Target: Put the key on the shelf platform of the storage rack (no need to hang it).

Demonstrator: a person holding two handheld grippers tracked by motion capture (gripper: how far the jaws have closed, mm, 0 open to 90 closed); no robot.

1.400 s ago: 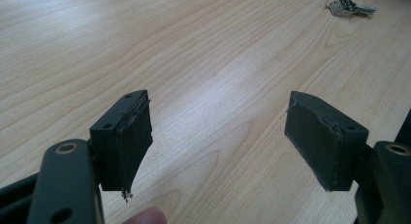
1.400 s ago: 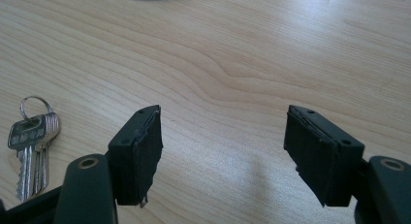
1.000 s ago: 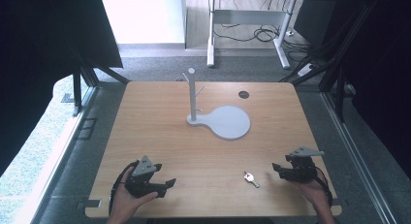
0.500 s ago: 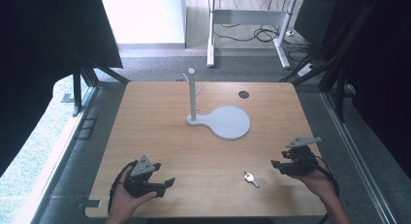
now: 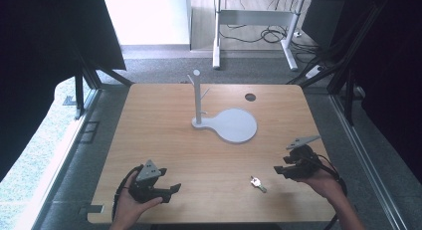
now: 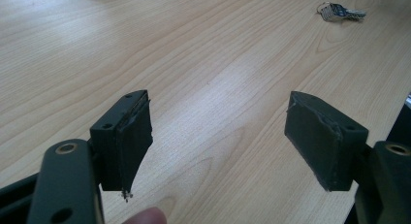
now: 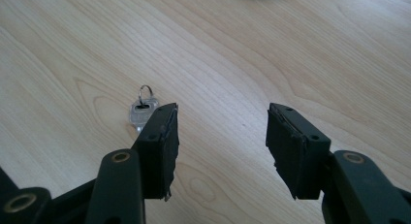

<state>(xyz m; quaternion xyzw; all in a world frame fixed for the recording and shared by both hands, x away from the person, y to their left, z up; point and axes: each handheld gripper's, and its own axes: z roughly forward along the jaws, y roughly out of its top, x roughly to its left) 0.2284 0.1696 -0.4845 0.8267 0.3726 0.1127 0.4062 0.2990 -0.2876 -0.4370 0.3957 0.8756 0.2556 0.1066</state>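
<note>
Light wooden table [image 5: 209, 155] with a key [image 5: 258, 183] lying near its front edge, right of centre. Left tool [image 5: 166, 191], jaws spread and empty, rests at the front-left corner; right tool [image 5: 279, 170], jaws likewise spread, hovers near the right edge beside the key. The right gripper view shows the key's ring [image 7: 145, 92] behind one jaw; the high view alone shows the white stand [image 5: 225, 121] at table centre.
</note>
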